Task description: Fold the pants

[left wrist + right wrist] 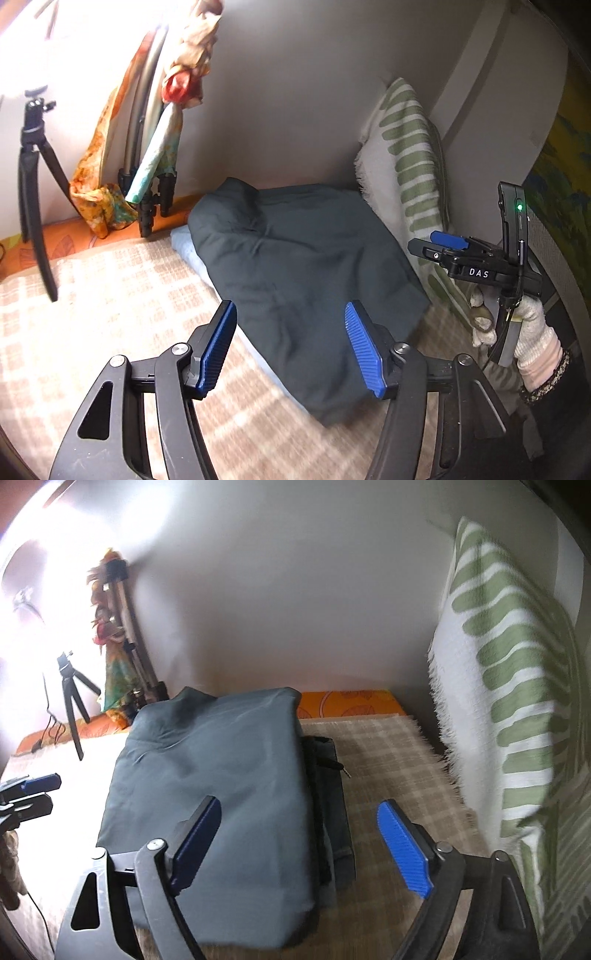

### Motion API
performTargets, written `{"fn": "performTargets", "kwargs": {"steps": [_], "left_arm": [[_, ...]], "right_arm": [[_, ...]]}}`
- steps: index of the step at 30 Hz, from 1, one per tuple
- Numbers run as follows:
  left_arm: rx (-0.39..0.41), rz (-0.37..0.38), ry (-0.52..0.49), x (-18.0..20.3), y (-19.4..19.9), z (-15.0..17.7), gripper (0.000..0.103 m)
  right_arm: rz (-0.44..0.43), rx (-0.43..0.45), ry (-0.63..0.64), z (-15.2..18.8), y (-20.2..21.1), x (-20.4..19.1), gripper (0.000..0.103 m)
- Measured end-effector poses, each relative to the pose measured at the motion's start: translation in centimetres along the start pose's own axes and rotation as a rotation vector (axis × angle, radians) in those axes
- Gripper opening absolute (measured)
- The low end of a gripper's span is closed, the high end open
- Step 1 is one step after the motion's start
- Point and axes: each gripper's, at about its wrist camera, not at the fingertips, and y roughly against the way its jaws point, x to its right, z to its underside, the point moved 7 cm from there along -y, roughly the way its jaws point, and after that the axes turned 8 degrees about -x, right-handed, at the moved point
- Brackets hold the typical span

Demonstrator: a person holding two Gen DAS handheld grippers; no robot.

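The dark grey pants point(295, 280) lie folded in a compact bundle on the checked bedspread point(110, 295). In the right wrist view the pants point(214, 786) form a rectangle with darker folded layers along their right edge. My left gripper point(291, 343) is open and empty, hovering over the near edge of the pants. My right gripper point(299, 845) is open and empty, just above the pants' near right part. The right gripper also shows at the right of the left wrist view point(443, 243), held by a gloved hand. The left gripper shows at the left edge of the right wrist view point(33, 794).
A green-striped white pillow point(509, 701) leans against the wall on the right. A small black tripod point(33, 177) stands at the left. A larger tripod draped with colourful cloth point(155, 147) stands by the wall. A light blue cloth point(184, 240) lies under the pants.
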Motion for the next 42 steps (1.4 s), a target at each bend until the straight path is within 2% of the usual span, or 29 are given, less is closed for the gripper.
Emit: {"fn": "performTargets", "kwargs": {"steps": [7,11,14,19,27,31,37,42], "left_arm": [[0.028,-0.01,-0.046,3.1,3.6,2.1,0.069],[0.043,-0.008,-0.062,4.6,5.5,3.5,0.07],[0.054,-0.014,-0.063,5.6,7.2,4.8,0.071],[0.068,-0.066,-0.038,6.8,9.5,7.0,0.071],[0.093,-0.09,-0.055,8.3,12.9,10.9,0.071],[0.094,-0.08,-0.051,8.9,14.4,13.0,0.071],[0.122,-0.096,-0.059,9.8,16.9,15.8,0.071],[0.139,-0.114,-0.046,9.9,18.4,17.2,0.072]], "right_arm": [[0.0,0.047,-0.023,2.6,4.0,-1.9,0.1],[0.044,0.069,-0.028,4.1,6.4,-3.0,0.103],[0.05,0.091,-0.038,5.4,8.4,-4.1,0.103],[0.048,0.11,-0.062,7.7,11.6,-6.3,0.103],[0.043,0.153,-0.05,11.5,16.3,-10.8,0.103],[0.012,0.157,-0.064,13.2,17.9,-12.5,0.103],[0.026,0.177,-0.085,15.8,20.2,-14.2,0.103],[0.002,0.178,-0.111,17.5,21.1,-15.0,0.103]]}}
